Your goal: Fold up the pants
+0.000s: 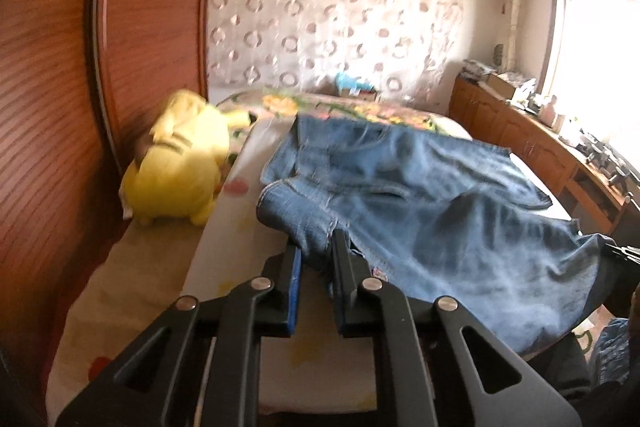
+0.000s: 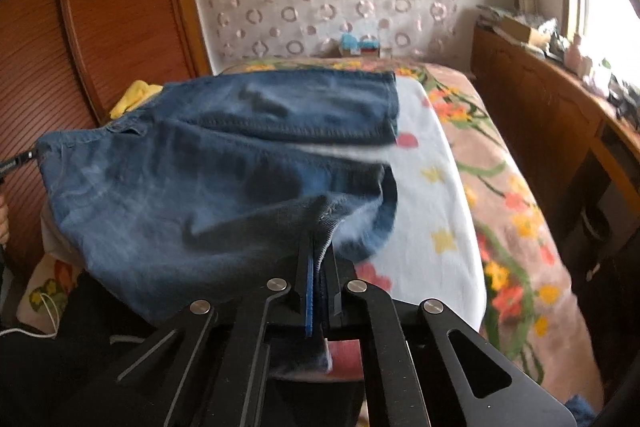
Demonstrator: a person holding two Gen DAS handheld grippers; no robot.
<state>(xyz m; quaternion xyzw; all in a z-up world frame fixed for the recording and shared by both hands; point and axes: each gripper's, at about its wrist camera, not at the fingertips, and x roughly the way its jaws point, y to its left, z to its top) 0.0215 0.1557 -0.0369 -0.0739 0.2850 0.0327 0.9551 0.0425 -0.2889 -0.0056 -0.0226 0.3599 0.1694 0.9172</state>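
Nearest the left wrist camera, the left claw (image 1: 316,247) pinches a bunched corner of the blue denim pants (image 1: 420,195), its jaws drawn narrow around the thick seam. In the right wrist view the right claw (image 2: 318,259) is clamped almost flat on another dark edge of the same pants (image 2: 224,163) — cloth hangs down between its jaws. The pants hang stretched between the two claws above the bed (image 2: 516,195), their far part resting on a white flower-print towel (image 2: 432,195). Motion blur smears the fabric folds. A yellow plush toy (image 1: 176,163) sits beside the wooden headboard (image 1: 48,87); in the right view the pants hide most of it (image 2: 136,95).
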